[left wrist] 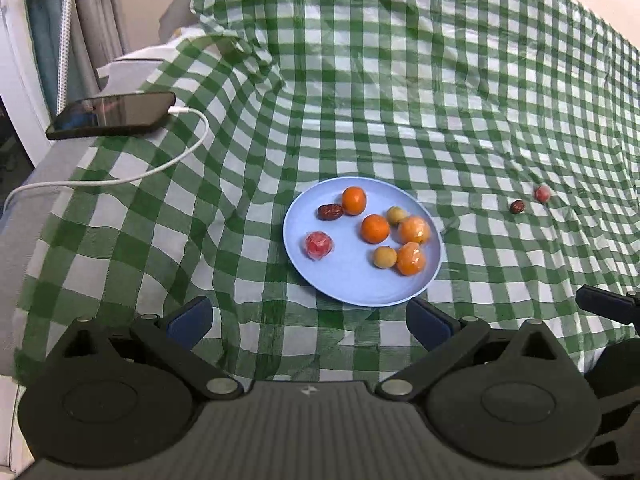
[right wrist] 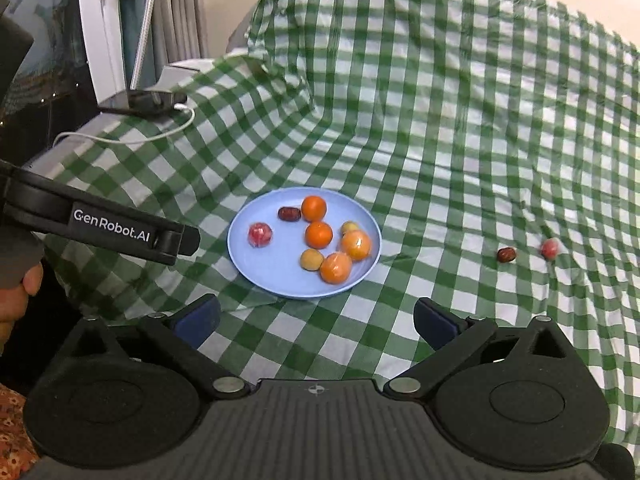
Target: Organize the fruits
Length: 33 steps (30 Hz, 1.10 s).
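Note:
A light blue plate lies on the green checked cloth and holds several fruits: oranges, wrapped orange fruits, small yellow ones, a dark date and a wrapped red fruit. To the right on the cloth lie a loose date and a loose red fruit. My left gripper is open and empty just short of the plate. My right gripper is open and empty, below the plate.
A black phone with a white charging cable lies at the cloth's left edge. The cloth rises in a fold behind the plate. The left gripper's body shows at left in the right wrist view.

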Each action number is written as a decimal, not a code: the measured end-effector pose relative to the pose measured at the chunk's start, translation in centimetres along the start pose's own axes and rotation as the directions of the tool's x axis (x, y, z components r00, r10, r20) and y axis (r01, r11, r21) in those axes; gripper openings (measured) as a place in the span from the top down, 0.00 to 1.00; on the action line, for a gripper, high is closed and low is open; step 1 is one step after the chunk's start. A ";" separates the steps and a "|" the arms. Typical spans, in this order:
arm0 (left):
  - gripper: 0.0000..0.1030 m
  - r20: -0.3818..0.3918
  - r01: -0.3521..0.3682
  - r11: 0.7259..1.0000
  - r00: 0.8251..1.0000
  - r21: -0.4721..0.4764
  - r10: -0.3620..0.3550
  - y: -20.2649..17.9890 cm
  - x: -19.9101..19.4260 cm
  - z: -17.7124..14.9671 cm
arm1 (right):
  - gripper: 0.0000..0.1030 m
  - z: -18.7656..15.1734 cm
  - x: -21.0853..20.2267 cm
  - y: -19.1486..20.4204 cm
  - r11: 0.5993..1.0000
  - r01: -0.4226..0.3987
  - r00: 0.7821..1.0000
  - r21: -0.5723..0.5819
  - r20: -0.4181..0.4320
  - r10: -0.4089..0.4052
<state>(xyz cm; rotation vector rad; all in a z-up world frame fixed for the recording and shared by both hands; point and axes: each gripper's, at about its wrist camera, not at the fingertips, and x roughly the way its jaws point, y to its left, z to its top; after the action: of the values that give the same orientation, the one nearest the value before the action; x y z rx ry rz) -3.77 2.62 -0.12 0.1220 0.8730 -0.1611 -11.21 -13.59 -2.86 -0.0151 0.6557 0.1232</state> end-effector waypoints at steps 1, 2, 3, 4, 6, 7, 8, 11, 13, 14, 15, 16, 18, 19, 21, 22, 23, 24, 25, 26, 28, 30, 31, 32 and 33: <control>0.00 0.006 0.000 1.000 1.000 0.004 0.000 -0.3 -0.2 0.0 | 0.01 -0.1 -0.3 0.0 1.000 0.001 1.000 -0.001 0.008 -0.001; 0.00 0.011 0.001 1.000 1.000 0.008 -0.001 -0.5 -0.5 -0.1 | 0.01 -0.3 -0.7 0.1 1.000 0.002 1.000 -0.002 0.015 -0.002; 0.00 0.016 0.001 1.000 1.000 0.014 -0.001 -0.7 -0.8 -0.2 | 0.01 -0.4 -0.9 0.2 1.000 0.002 1.000 -0.004 0.018 -0.001; 0.00 0.021 0.001 1.000 1.000 0.019 -0.002 -0.9 -1.1 -0.4 | 0.01 -0.5 -1.1 0.2 1.000 0.001 1.000 -0.005 0.021 -0.001; 0.00 0.027 -0.001 1.000 1.000 0.031 0.000 -1.3 -1.3 -0.4 | 0.01 -0.6 -1.4 0.4 1.000 0.002 1.000 -0.005 0.030 -0.002; 0.00 0.031 -0.001 0.999 1.000 0.033 0.000 -1.5 -1.4 -0.4 | 0.01 -0.6 -1.6 0.5 1.000 0.002 0.999 -0.007 0.035 -0.002; 0.00 0.035 -0.002 0.999 0.999 0.035 0.001 -1.5 -1.6 -0.4 | 0.01 -0.6 -1.7 0.5 1.000 0.003 0.999 -0.009 0.041 -0.003; 0.00 0.046 -0.003 0.999 0.999 0.034 0.001 -1.5 -2.0 -0.4 | 0.01 -0.5 -2.1 0.5 1.000 0.006 0.999 -0.009 0.050 -0.005; 0.00 0.050 -0.003 0.999 0.999 0.032 0.001 -1.4 -2.1 -0.3 | 0.01 -0.5 -2.1 0.5 1.000 0.008 0.999 -0.008 0.050 -0.008; 0.00 0.051 -0.003 1.000 0.999 0.031 0.001 -1.4 -2.2 -0.3 | 0.01 -0.5 -2.1 0.5 1.000 0.009 0.999 -0.007 0.049 -0.009; 0.00 0.050 -0.003 1.000 0.999 0.031 0.001 -1.4 -2.2 -0.3 | 0.01 -0.5 -2.1 0.4 1.000 0.009 0.999 -0.006 0.048 -0.009; 0.00 0.050 -0.002 1.000 0.999 0.031 0.001 -1.4 -2.2 -0.3 | 0.01 -0.5 -2.1 0.4 1.000 0.009 0.999 -0.006 0.047 -0.009; 0.00 0.050 -0.002 1.000 0.999 0.031 0.000 -1.4 -2.2 -0.3 | 0.01 -0.6 -2.1 0.5 1.000 0.011 0.999 -0.007 0.043 -0.011; 0.00 0.050 -0.001 0.999 0.999 0.032 -0.001 -1.4 -2.2 -0.3 | 0.01 -0.6 -2.0 0.5 1.000 0.012 0.999 -0.007 0.043 -0.012; 0.00 0.051 0.001 0.999 0.999 0.032 -0.003 -1.3 -2.3 -0.4 | 0.01 -0.6 -2.0 0.5 1.000 0.012 0.999 -0.007 0.042 -0.012; 0.00 0.051 0.002 0.999 0.999 0.033 -0.003 -1.3 -2.2 -0.4 | 0.01 -0.6 -2.0 0.5 1.000 0.012 0.999 -0.007 0.042 -0.012; 0.00 0.051 0.002 0.999 0.999 0.034 -0.004 -1.3 -2.2 -0.4 | 0.01 -0.6 -2.0 0.5 1.000 0.012 0.999 -0.007 0.041 -0.012; 0.00 0.050 0.001 0.999 0.999 0.036 -0.003 -1.4 -2.2 -0.4 | 0.01 -0.6 -2.0 0.5 1.000 0.011 0.999 -0.006 0.040 -0.011; 0.00 0.048 0.000 0.999 0.999 0.038 -0.002 -1.4 -2.1 -0.4 | 0.01 -0.6 -1.9 0.5 1.000 0.011 0.999 -0.006 0.038 -0.011; 0.00 0.046 0.000 0.999 0.999 0.039 -0.002 -1.3 -2.0 -0.4 | 0.01 -0.6 -1.8 0.5 1.000 0.010 0.999 -0.005 0.036 -0.010; 0.00 0.044 0.000 0.999 0.999 0.040 -0.002 -1.3 -1.9 -0.3 | 0.01 -0.7 -1.7 0.4 1.000 0.009 0.999 -0.003 0.031 -0.009; 0.00 0.039 0.000 0.999 0.999 0.039 -0.002 -1.3 -1.7 -0.3 | 0.01 -0.7 -1.5 0.4 1.000 0.009 1.000 0.000 0.025 -0.009; 0.00 0.036 0.000 0.999 0.999 0.039 -0.002 -1.3 -1.6 -0.3 | 0.01 -0.7 -1.5 0.3 1.000 0.009 1.000 0.002 0.022 -0.009; 0.00 0.033 0.000 0.999 0.999 0.039 -0.001 -1.3 -1.5 -0.3 | 0.01 -0.7 -1.4 0.3 1.000 0.009 1.000 0.004 0.020 -0.009; 0.00 0.031 0.000 0.999 1.000 0.039 -0.001 -1.3 -1.5 -0.2 | 0.01 -0.7 -1.3 0.2 1.000 0.009 1.000 0.006 0.018 -0.009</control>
<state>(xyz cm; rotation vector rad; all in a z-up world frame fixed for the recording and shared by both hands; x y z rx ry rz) -5.12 1.54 0.79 0.1548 0.8393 -0.1803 -12.68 -13.54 -2.61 -0.0109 0.6384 0.1123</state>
